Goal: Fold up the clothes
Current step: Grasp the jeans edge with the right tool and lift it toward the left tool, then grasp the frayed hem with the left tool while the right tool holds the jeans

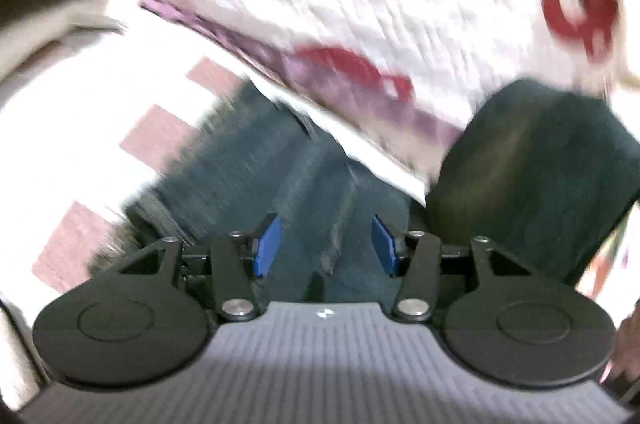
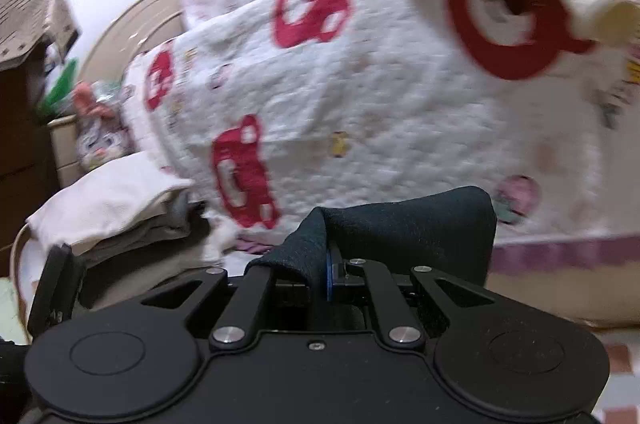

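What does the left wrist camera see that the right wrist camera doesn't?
Only the left wrist view shows the left claw open, its blue pads apart over the dark garment, plus red-and-white checked floor.

Only the right wrist view shows the right claw shut on a fold of that dark garment, a cream folded pile, a stuffed toy and a woven basket.

Both show the white quilt with red prints and the dark garment.
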A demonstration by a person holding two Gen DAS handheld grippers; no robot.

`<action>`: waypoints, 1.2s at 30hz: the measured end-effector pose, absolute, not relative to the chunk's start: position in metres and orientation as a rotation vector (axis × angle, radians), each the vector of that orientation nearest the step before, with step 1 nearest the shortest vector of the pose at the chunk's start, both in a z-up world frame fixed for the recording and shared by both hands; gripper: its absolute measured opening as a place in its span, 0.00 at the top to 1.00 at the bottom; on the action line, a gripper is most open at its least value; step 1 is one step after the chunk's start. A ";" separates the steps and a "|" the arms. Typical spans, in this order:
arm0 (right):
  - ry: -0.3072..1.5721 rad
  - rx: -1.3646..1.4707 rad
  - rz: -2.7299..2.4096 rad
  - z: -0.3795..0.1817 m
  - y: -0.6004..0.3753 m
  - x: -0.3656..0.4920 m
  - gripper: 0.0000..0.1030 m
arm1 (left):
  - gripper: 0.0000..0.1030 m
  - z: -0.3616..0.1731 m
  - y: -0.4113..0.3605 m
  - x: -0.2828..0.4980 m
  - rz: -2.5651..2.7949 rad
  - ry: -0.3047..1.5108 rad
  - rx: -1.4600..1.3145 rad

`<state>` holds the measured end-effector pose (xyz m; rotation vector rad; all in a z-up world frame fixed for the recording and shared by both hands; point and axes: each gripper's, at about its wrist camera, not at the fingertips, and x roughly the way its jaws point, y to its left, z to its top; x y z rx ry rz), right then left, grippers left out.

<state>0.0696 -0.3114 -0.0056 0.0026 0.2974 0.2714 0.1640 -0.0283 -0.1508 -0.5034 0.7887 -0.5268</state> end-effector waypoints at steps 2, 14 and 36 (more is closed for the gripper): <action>0.297 -0.038 0.329 -0.007 -0.293 0.084 0.92 | 0.53 -0.151 -0.014 0.169 -0.493 0.770 -0.532; 0.508 -0.070 0.507 -0.068 -0.222 0.153 0.92 | 0.52 -0.170 0.027 0.183 -0.478 0.831 -0.655; 0.655 -0.184 0.579 -0.111 -0.172 0.175 0.91 | 0.55 -0.162 0.062 0.183 -0.433 0.715 -0.847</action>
